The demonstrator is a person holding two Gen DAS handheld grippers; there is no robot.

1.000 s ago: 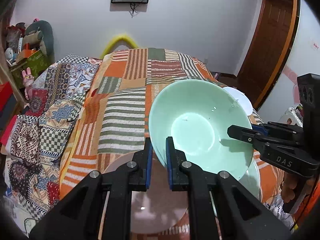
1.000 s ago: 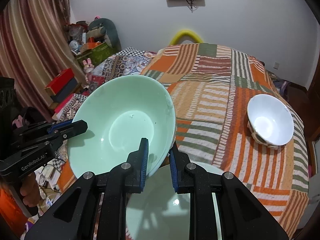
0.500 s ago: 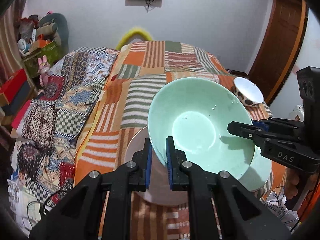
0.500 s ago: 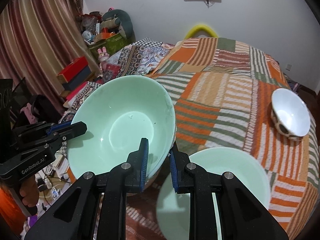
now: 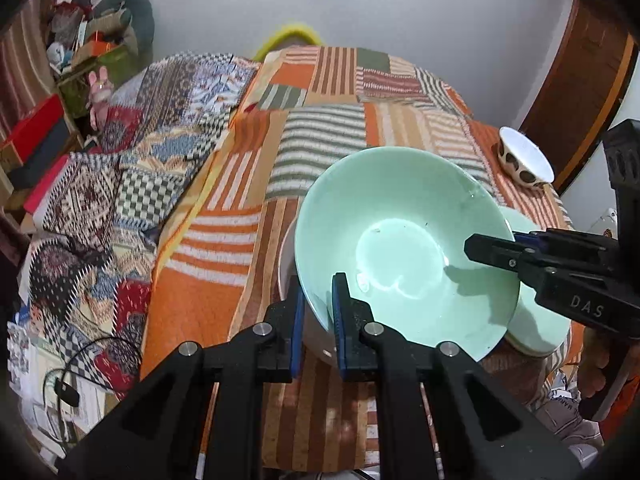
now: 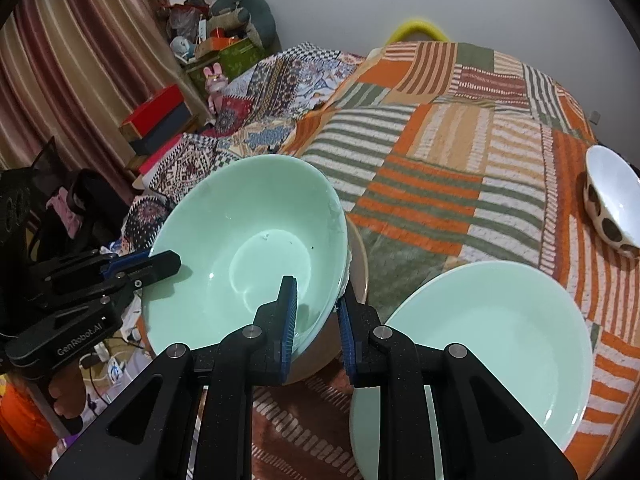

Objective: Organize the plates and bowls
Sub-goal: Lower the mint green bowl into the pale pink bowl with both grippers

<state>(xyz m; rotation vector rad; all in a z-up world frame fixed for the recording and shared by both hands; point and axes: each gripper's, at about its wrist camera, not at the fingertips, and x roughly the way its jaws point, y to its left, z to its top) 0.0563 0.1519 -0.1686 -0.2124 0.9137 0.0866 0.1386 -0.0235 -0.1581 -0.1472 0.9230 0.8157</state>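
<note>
A large mint-green bowl (image 5: 404, 248) (image 6: 248, 260) is held up above the striped bedspread. My left gripper (image 5: 317, 312) is shut on its near rim; my right gripper (image 6: 317, 312) is shut on the opposite rim. Each gripper shows in the other's view, the right one (image 5: 492, 250) and the left one (image 6: 156, 260). Under the bowl lies a pale plate (image 5: 286, 264) (image 6: 358, 264), mostly hidden. A mint-green plate (image 6: 492, 344) (image 5: 536, 328) lies to its right. A small white bowl with brown spots (image 5: 522, 160) (image 6: 612, 196) stands farther right.
The patchwork blanket (image 5: 120, 168) covers the left side of the bed. Boxes and toys (image 6: 212, 52) pile up by the wall and curtain. A wooden door (image 5: 580, 72) is at the right.
Both grippers rose and drew back with the green bowl. The pale plate and the green plate now show from higher up, and the spotted bowl looks farther away.
</note>
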